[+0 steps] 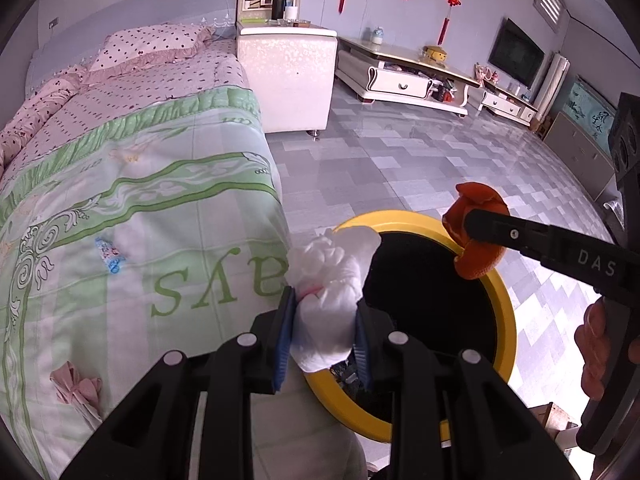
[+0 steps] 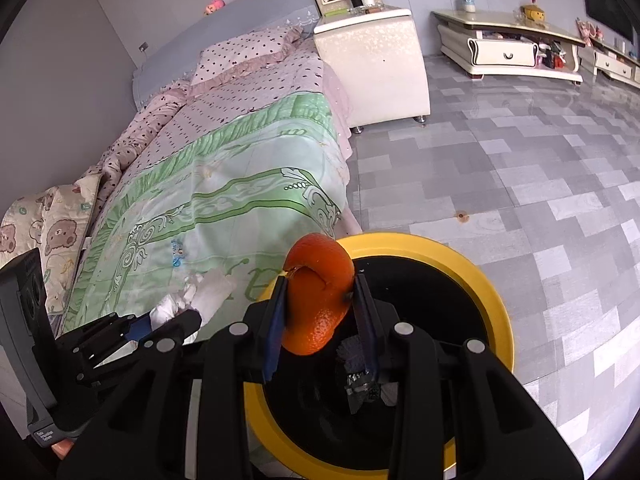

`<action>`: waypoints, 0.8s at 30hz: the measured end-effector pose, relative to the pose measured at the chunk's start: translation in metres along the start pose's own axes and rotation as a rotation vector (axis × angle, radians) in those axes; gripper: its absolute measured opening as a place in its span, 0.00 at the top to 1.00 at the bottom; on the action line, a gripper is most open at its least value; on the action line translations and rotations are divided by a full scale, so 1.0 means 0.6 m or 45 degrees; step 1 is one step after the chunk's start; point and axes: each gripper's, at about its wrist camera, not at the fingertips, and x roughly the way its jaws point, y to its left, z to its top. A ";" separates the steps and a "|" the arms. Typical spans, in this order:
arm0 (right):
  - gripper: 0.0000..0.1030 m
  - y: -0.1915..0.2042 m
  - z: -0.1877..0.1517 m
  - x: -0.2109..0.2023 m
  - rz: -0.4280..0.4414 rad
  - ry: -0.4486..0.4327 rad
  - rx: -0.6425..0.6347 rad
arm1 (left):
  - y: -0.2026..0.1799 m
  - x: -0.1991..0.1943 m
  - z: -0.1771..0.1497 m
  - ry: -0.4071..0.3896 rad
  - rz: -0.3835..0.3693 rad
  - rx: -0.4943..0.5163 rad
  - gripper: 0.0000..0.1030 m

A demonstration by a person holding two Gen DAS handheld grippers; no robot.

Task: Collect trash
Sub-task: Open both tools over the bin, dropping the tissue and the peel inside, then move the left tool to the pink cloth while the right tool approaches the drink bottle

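Your left gripper (image 1: pixel 324 320) was closed on a crumpled white tissue (image 1: pixel 332 280), its blue pads pressing both sides of the wad, which carried a faint pink stain near the left pad. The tissue sat at the near-left edge of the yellow-rimmed bin (image 1: pixel 508 312), partly over the rim and partly over the bed's edge; from your right wrist camera the same tissue (image 2: pixel 200 296) looked to be beside the bin rather than over it, so how far it overlapped the opening could not be judged.

Your right gripper (image 2: pixel 320 312) was clamped on an orange peel (image 2: pixel 318 296), a curled piece held between the pads above the bin's (image 2: pixel 496 308) dark opening. In the left view the peel (image 1: pixel 478 236) hung over the far rim, with one finger crossing in front of it and hiding its middle.

The bin's inside was nearly black; something grey and something foil-like lay down there, but you could not have made out what they were. The gripper bodies cut off the bin's near rim in both views. A small blue wrapper (image 1: pixel 109 254) and a pink crumpled scrap (image 1: pixel 78 386) lay on the green bedspread (image 1: pixel 160 200), well apart from each other.
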 end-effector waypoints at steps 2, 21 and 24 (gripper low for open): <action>0.70 -0.020 -0.006 0.010 -0.012 0.017 0.020 | -0.006 0.015 -0.008 0.027 -0.004 0.003 0.75; 0.59 -0.035 -0.006 -0.015 -0.056 -0.039 0.084 | 0.009 -0.012 -0.030 0.016 -0.050 -0.023 0.43; 0.59 -0.015 -0.004 -0.026 -0.036 -0.051 0.058 | 0.033 -0.028 -0.033 -0.004 -0.021 -0.045 0.42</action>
